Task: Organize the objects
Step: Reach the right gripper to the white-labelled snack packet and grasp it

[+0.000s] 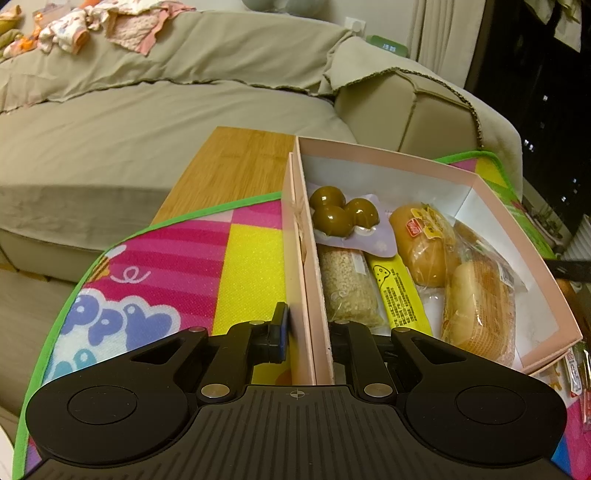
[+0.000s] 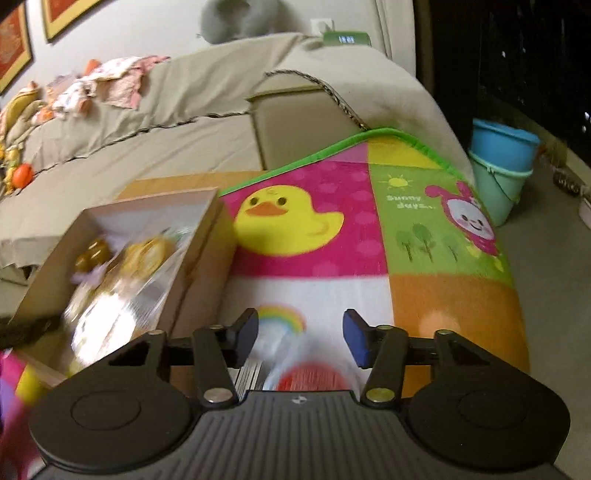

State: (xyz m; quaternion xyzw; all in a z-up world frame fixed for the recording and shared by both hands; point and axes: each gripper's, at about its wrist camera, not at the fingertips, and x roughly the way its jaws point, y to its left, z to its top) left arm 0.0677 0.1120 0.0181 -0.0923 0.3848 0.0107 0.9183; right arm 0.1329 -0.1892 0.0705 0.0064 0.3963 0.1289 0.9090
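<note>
A pink cardboard box (image 1: 491,192) sits on a colourful play mat. It holds a pack of brown balls (image 1: 341,214), a grain bar (image 1: 349,291), a yellow bar (image 1: 400,299) and wrapped buns (image 1: 476,306). My left gripper (image 1: 308,332) is shut on the box's near left wall, one finger (image 1: 279,332) outside, the other inside and hidden. My right gripper (image 2: 301,336) is open, just right of the box (image 2: 199,236), over a blurred red and white packet (image 2: 306,369) on the mat.
A beige covered sofa (image 1: 166,110) with baby clothes (image 1: 96,26) lies behind. A wooden board (image 1: 236,166) shows under the mat (image 1: 166,266). Stacked blue and green buckets (image 2: 502,166) stand on the floor at right. Small packets (image 1: 576,376) lie right of the box.
</note>
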